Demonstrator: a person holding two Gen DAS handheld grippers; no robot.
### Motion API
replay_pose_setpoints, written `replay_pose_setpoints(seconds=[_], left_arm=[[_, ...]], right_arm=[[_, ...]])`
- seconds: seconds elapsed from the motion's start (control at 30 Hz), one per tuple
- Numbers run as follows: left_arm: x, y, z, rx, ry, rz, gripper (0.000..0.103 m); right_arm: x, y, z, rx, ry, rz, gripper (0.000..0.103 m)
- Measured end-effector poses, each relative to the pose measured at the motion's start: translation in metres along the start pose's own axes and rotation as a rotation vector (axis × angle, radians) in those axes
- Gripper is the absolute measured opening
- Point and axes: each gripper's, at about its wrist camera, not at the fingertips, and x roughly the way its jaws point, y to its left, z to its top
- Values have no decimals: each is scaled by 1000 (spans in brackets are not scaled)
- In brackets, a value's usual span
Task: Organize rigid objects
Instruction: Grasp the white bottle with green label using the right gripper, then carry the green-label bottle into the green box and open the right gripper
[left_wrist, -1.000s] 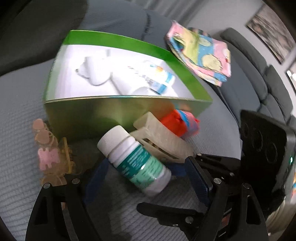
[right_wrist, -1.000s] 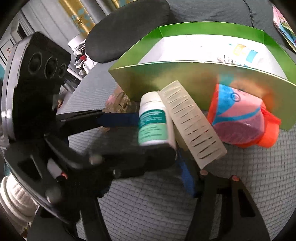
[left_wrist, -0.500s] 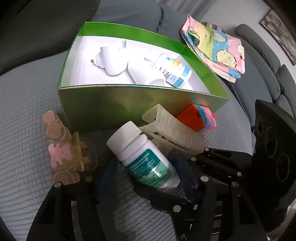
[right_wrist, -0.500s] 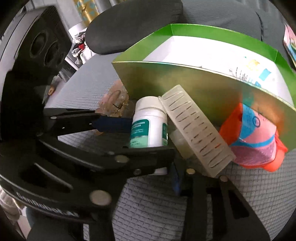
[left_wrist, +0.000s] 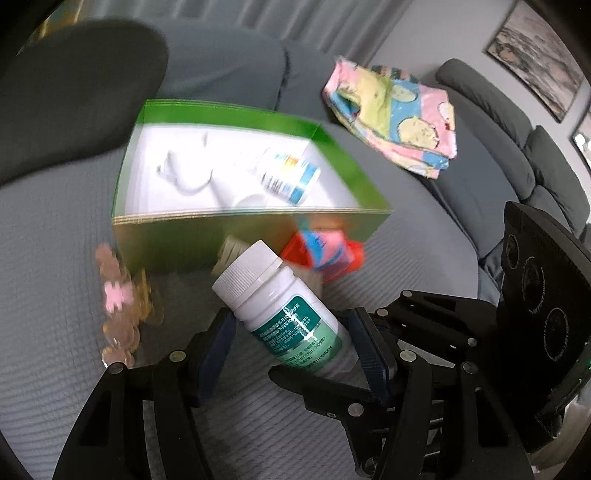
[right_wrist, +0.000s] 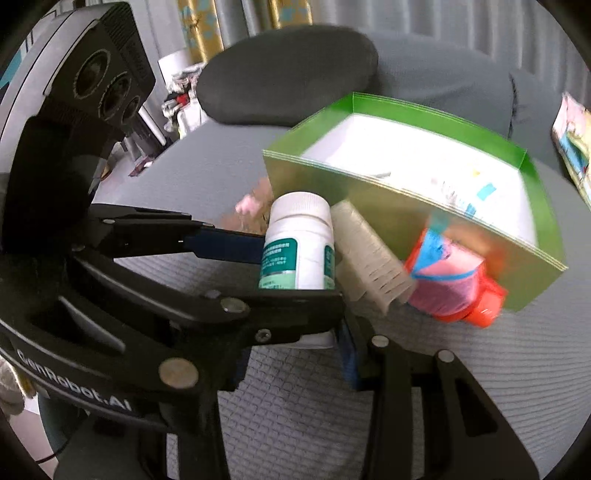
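Left gripper (left_wrist: 291, 343) clamps the white bottle (left_wrist: 284, 310)—right gripper's (right_wrist: 295, 295) grip unclear—so lift clear toward the green box (left_wrist: 236, 218) at 12 o'clock, cap level.

Two bottles (left_wrist: 284, 310) — one box (left_wrist: 240, 221)

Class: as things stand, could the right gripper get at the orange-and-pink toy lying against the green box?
Probably not straight away. The right gripper is crossed with the left gripper around the bottle, and the ribbed cream piece lies between them and the toy. Once the bottle goes, the toy's near side looks open.
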Motion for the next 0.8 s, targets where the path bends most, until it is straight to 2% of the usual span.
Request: replay_pose_setpoints(seconds=[0.33, 0.63, 0.8], left_arm=[[-32, -36, 41, 77, -101, 23, 65], [-24, -43, 82, 94, -139, 33, 65], [-13, -41, 104, 101, -144, 44, 65]], right_arm=[[-41, -13, 42, -34, -128, -38, 39], [-56, -35, 71, -41, -194, -56, 40], [-46, -53, 86, -29, -213, -47, 39]])
